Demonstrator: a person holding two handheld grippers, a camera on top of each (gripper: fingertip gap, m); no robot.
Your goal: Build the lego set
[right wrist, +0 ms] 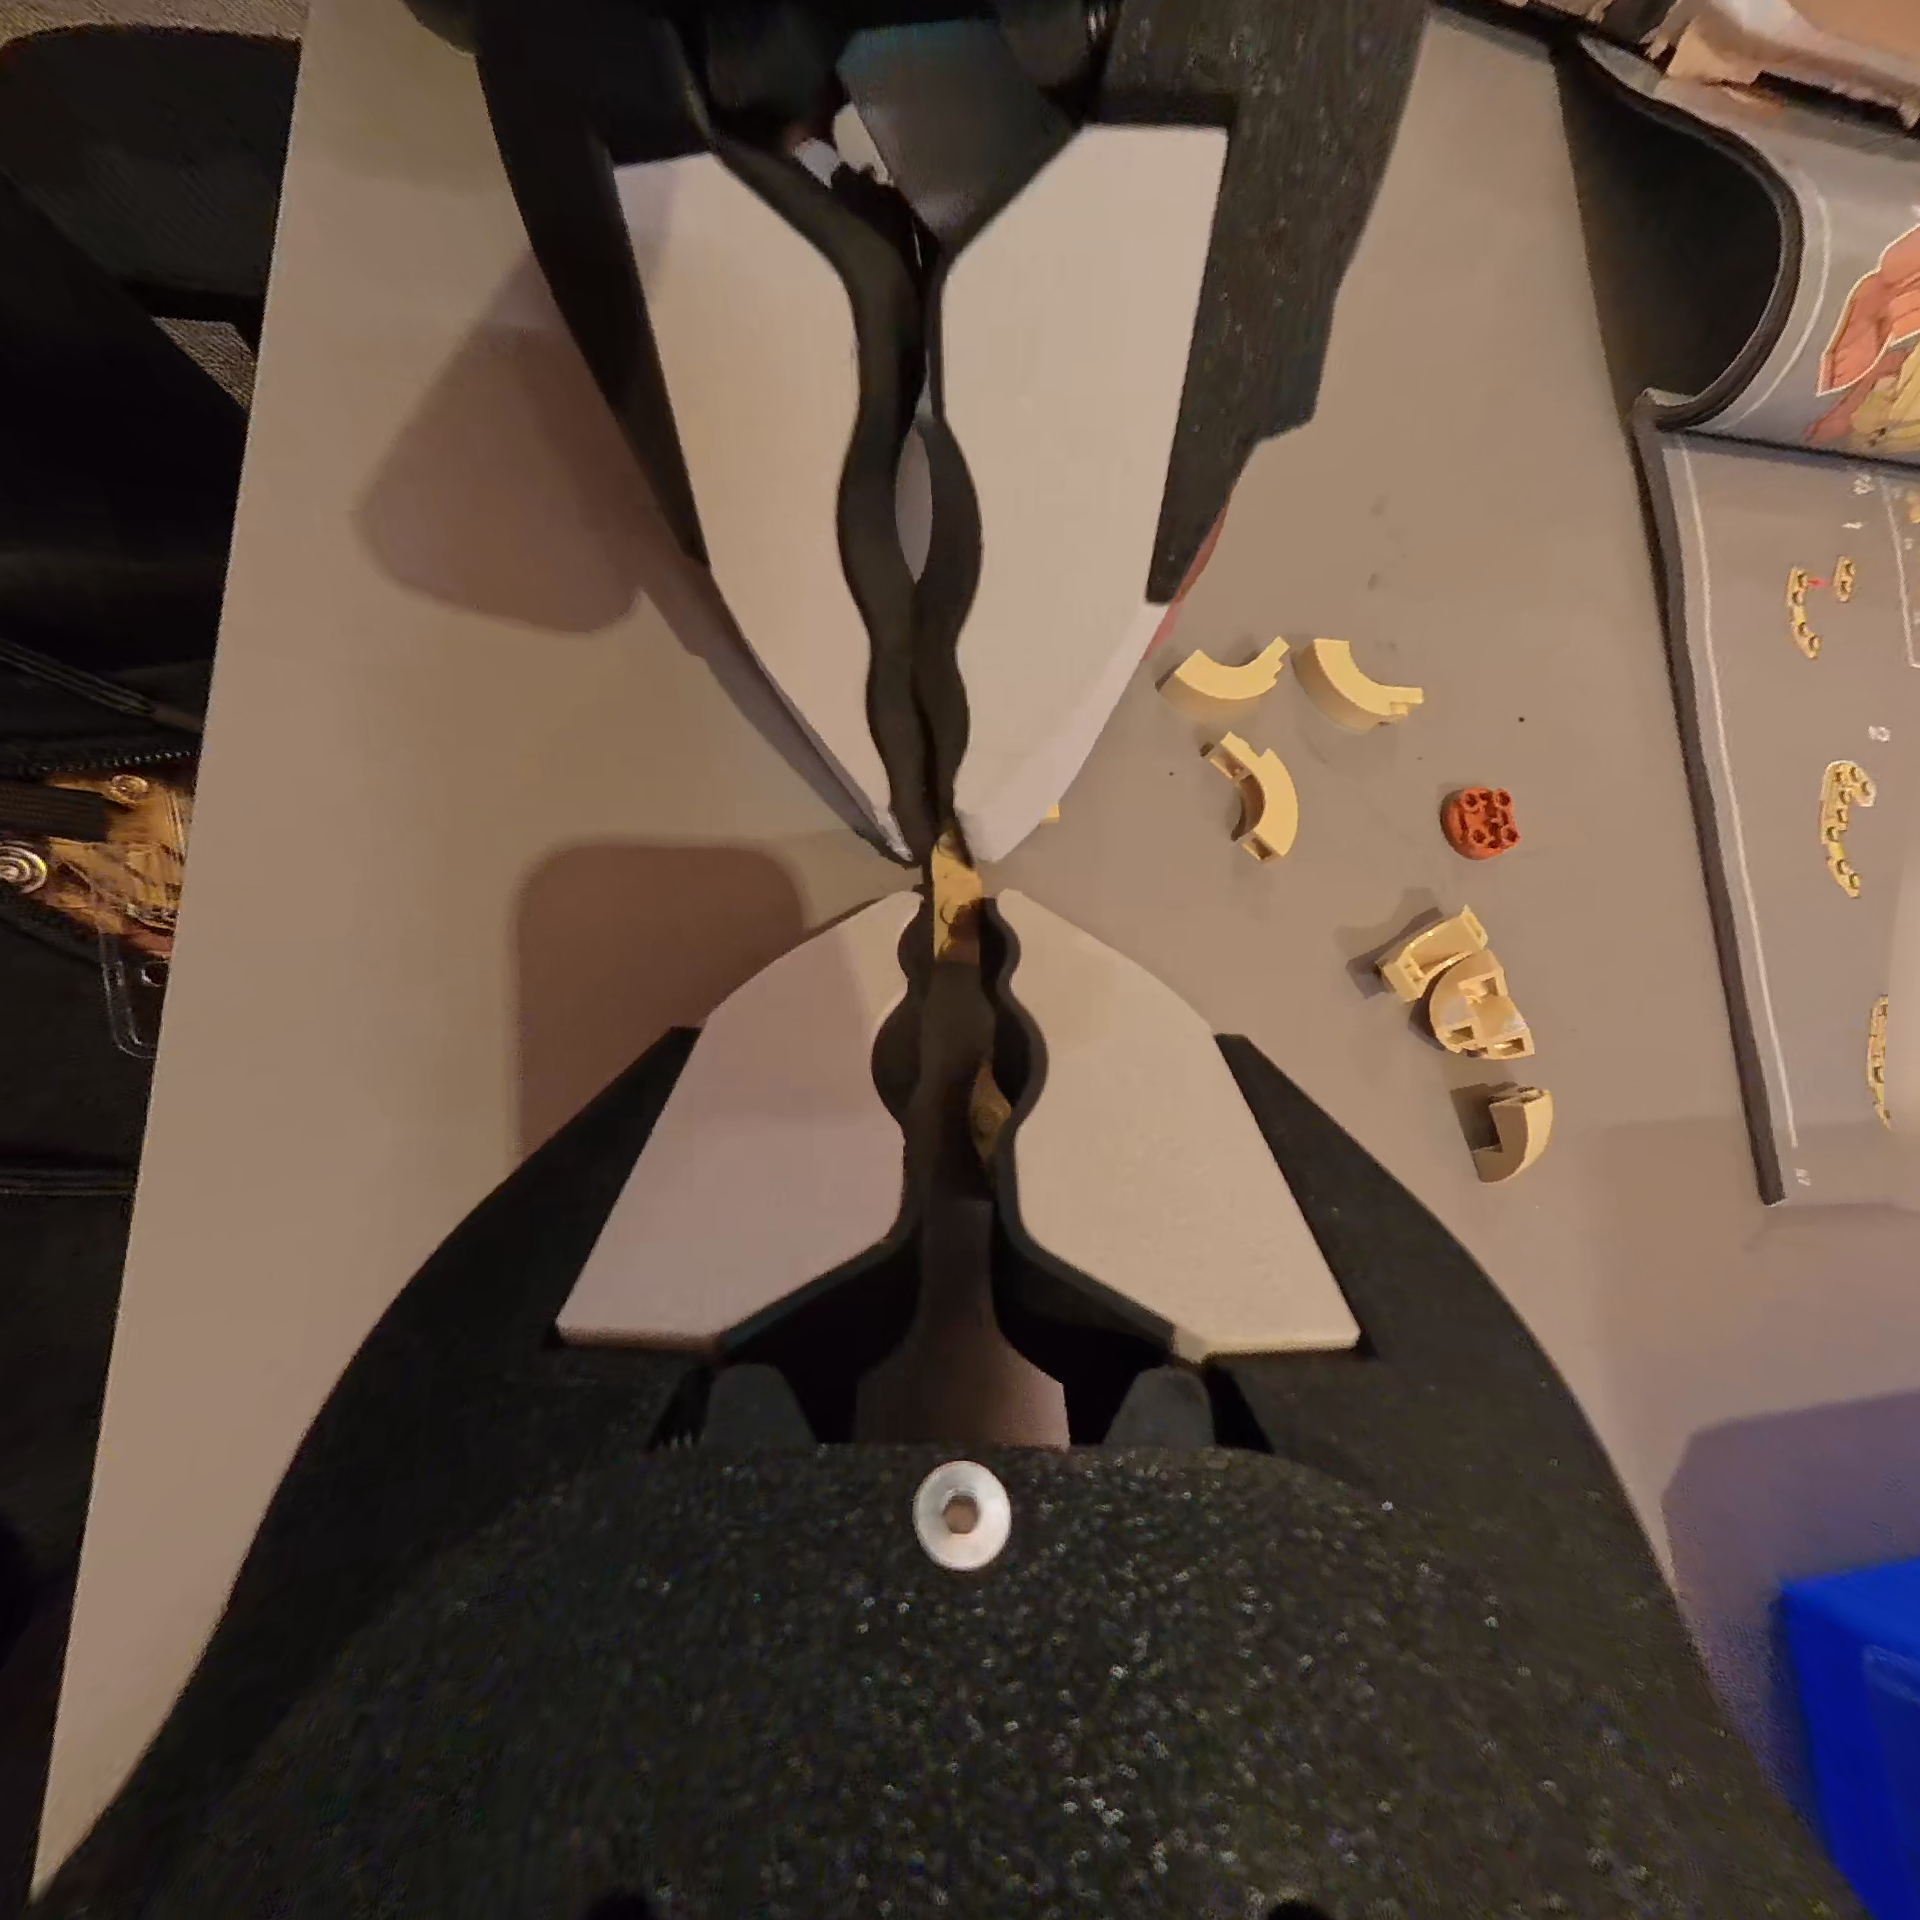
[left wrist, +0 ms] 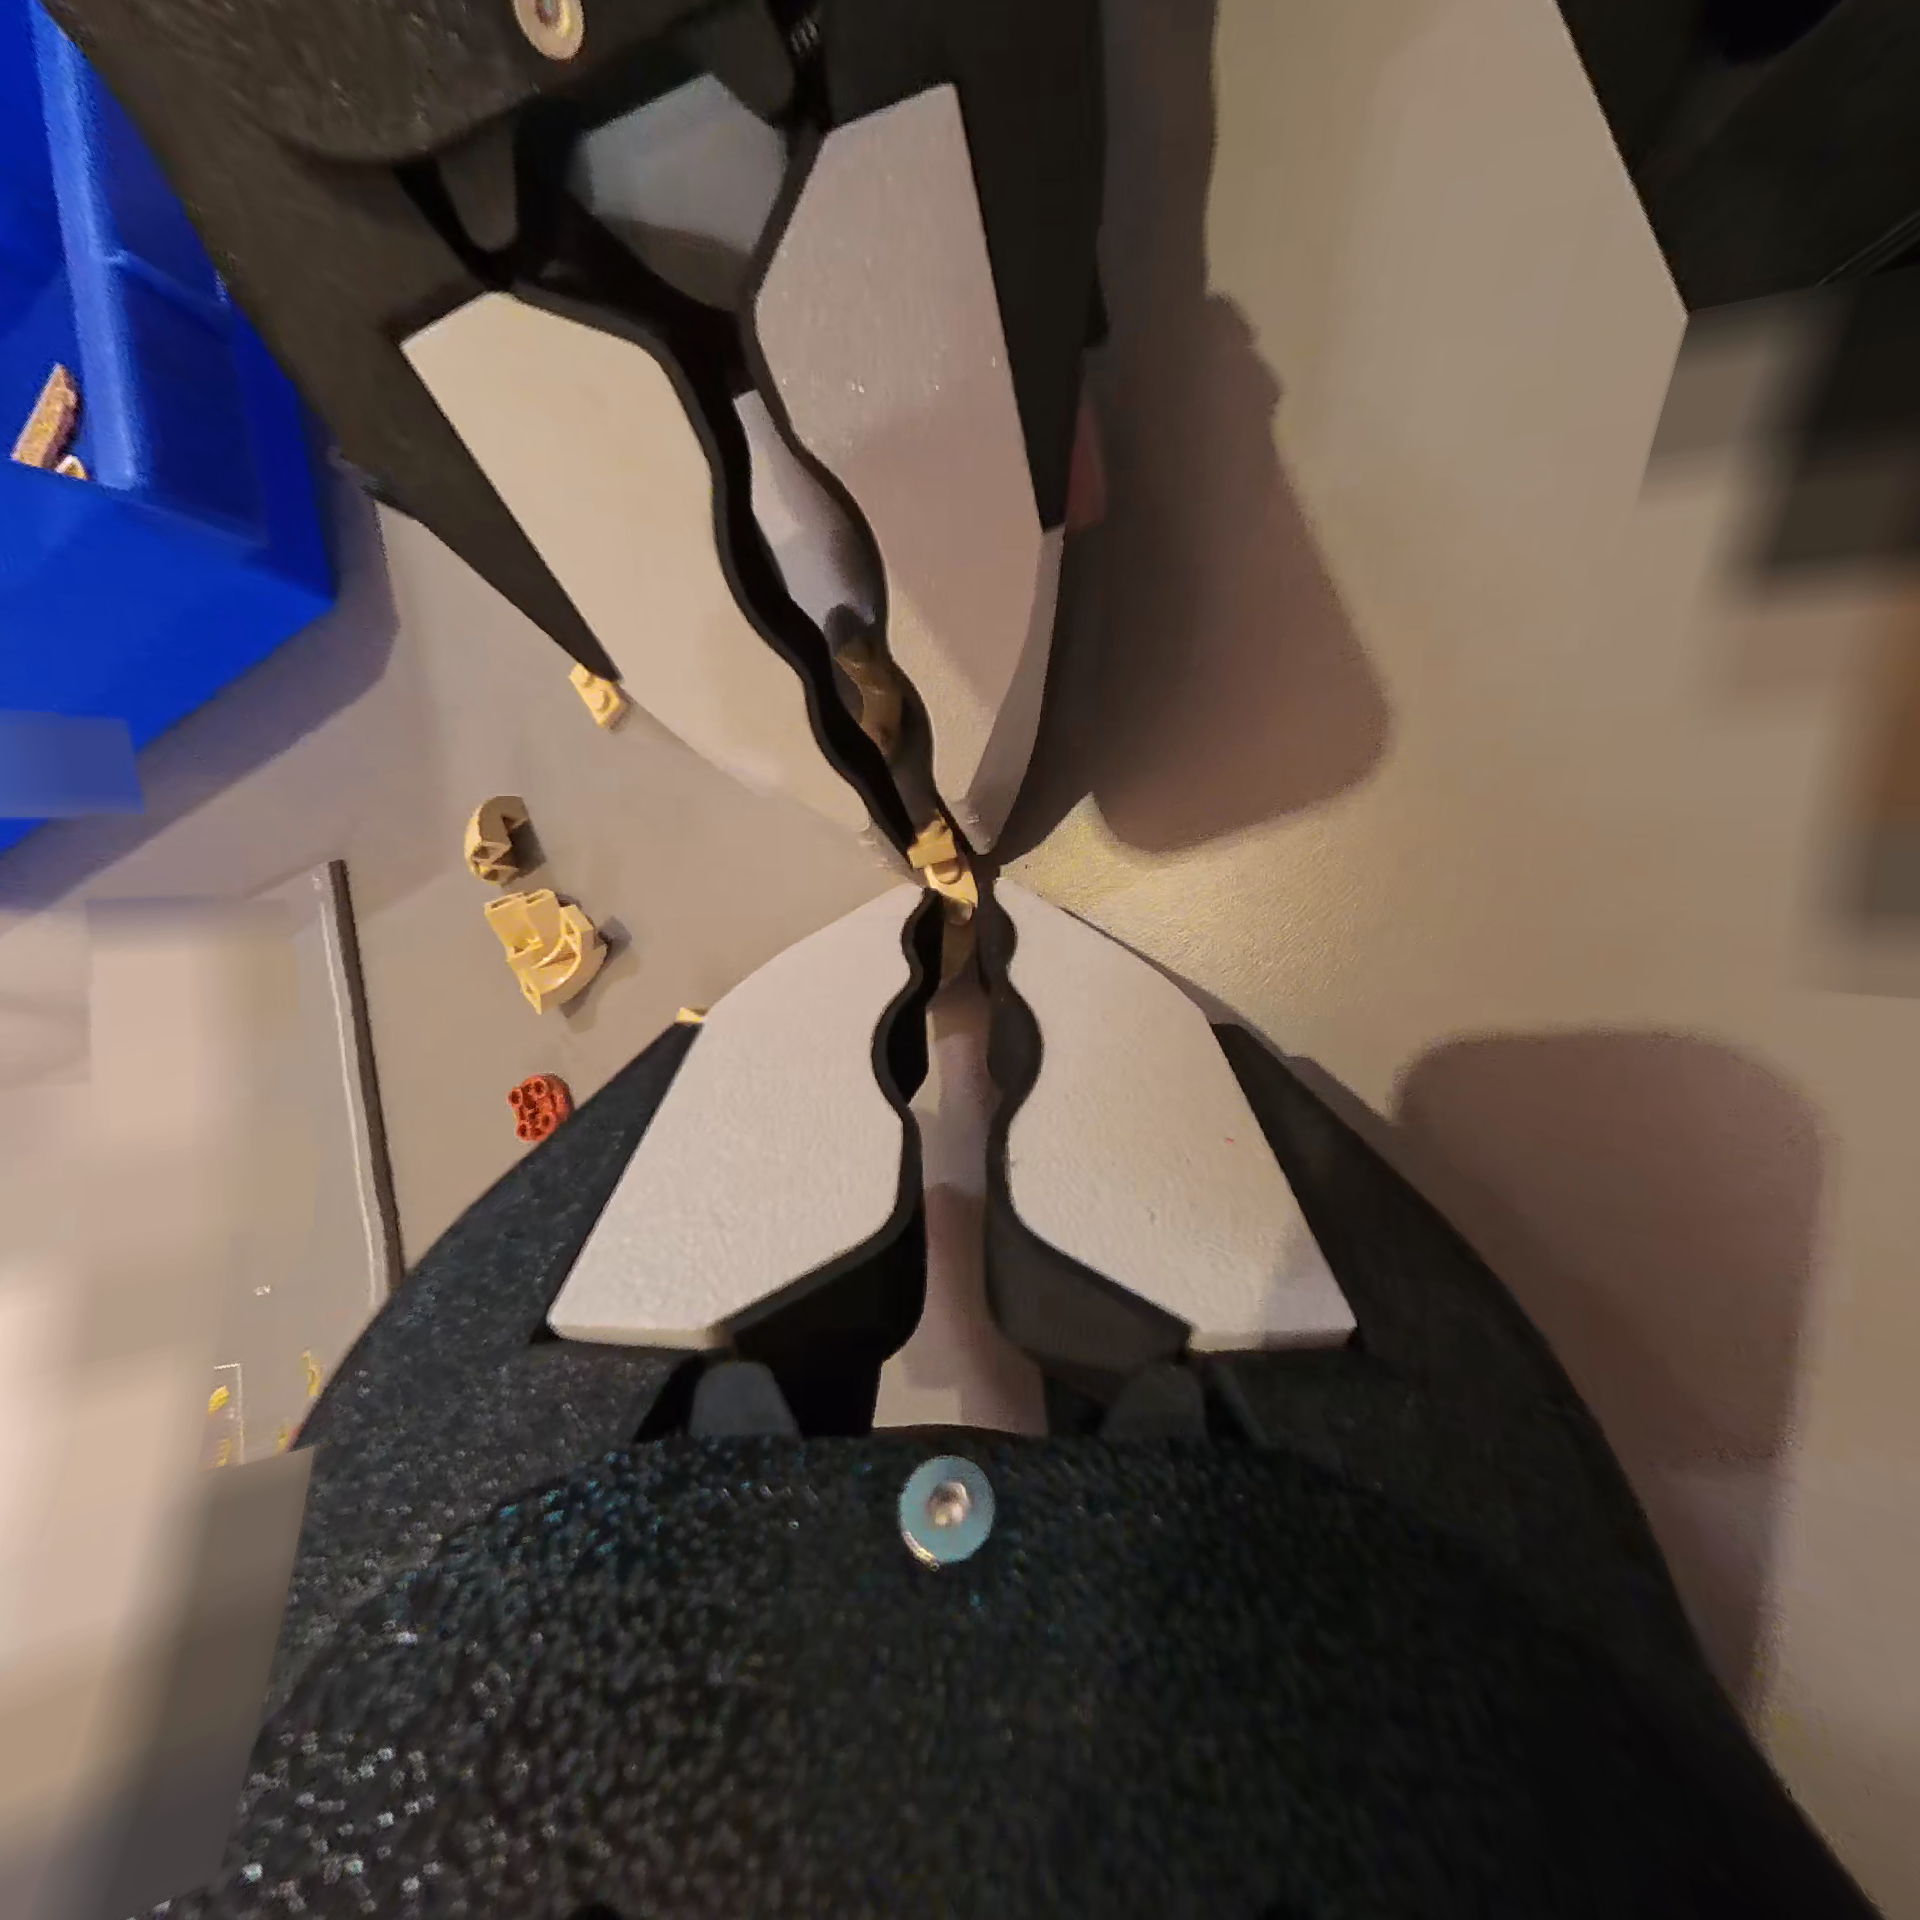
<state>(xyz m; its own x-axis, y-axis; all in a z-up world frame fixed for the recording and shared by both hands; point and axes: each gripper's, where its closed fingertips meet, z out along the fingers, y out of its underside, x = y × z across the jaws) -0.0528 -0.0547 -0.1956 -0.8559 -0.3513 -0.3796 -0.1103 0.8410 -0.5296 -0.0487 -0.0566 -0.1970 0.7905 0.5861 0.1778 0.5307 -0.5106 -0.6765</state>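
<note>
I see a blue bin (left wrist: pixel 135 499) at the far left of the left view, with a tan piece (left wrist: pixel 47 416) lying inside it. Both grippers meet tip to tip over the grey table (right wrist: pixel 416 727). My left gripper (left wrist: pixel 951 904) pinches a small tan brick (left wrist: pixel 940 857), and my right gripper (right wrist: pixel 956 914) pinches the tan brick at its other end. To the right, loose tan curved bricks (right wrist: pixel 1226 691) and a red round brick (right wrist: pixel 1481 821) lie beside an open booklet (right wrist: pixel 1787 779).

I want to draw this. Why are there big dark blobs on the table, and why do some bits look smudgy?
Left wrist view: the dark blobs are soft shadows cast on the table; the blue bin looks blurred. Right wrist view: a shadow too, but the tan curved bricks look sharp; straight edges bend near the sides.
</note>
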